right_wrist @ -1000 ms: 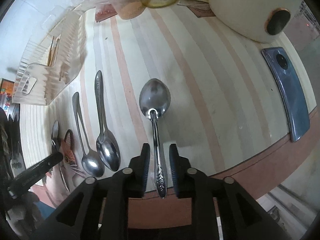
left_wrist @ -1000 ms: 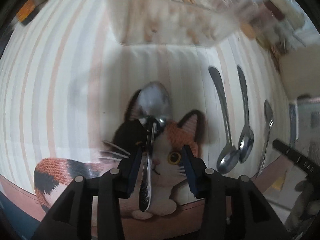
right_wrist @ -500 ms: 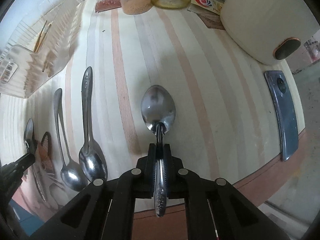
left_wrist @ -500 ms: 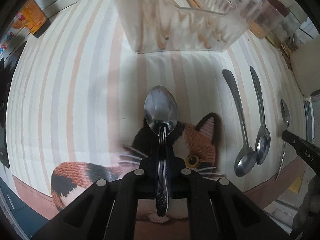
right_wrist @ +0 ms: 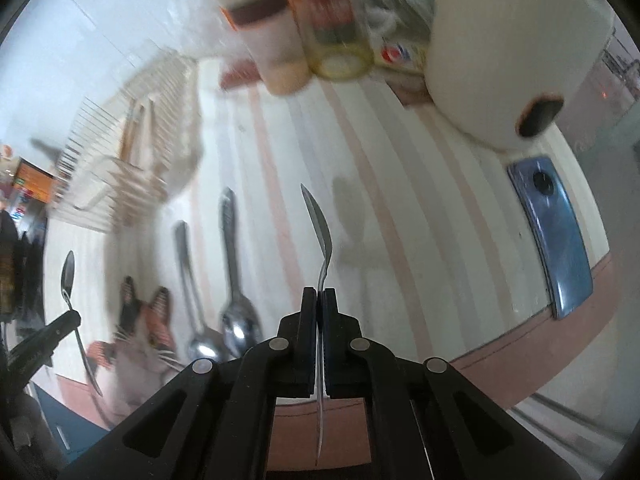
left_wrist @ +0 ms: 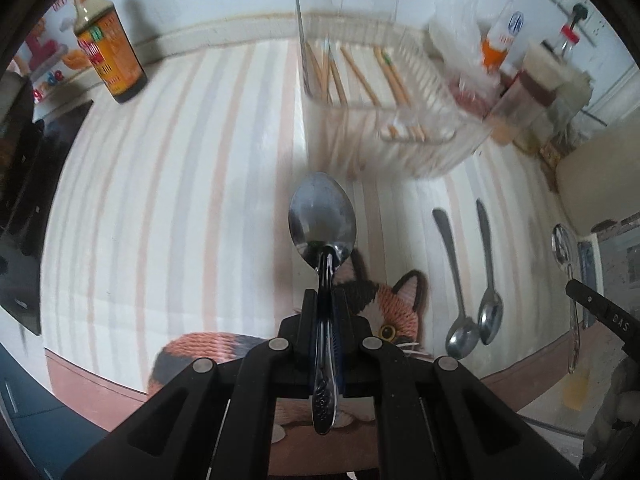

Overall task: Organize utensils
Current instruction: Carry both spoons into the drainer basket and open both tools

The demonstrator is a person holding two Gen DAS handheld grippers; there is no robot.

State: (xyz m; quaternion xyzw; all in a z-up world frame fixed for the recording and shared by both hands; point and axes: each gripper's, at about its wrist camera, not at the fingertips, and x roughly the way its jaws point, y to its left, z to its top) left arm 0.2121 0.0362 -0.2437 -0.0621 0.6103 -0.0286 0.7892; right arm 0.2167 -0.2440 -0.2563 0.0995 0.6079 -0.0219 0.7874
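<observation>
With each gripper clamped on a lifted spoon (left_wrist: 322, 224) (right_wrist: 319, 224): mid-carry toward clear basket (left_wrist: 432, 148); next, probably lowering both in beside chopsticks (left_wrist: 360, 76).

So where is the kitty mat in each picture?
Left wrist view: the cat mat lies low and just right of centre, partly hidden behind the left gripper, near the table edge.
Right wrist view: the cat mat is at the lower left, blurry, near the table edge.
Shared landmark: the two spoons lying side by side sit just right of the mat in both views.
</observation>
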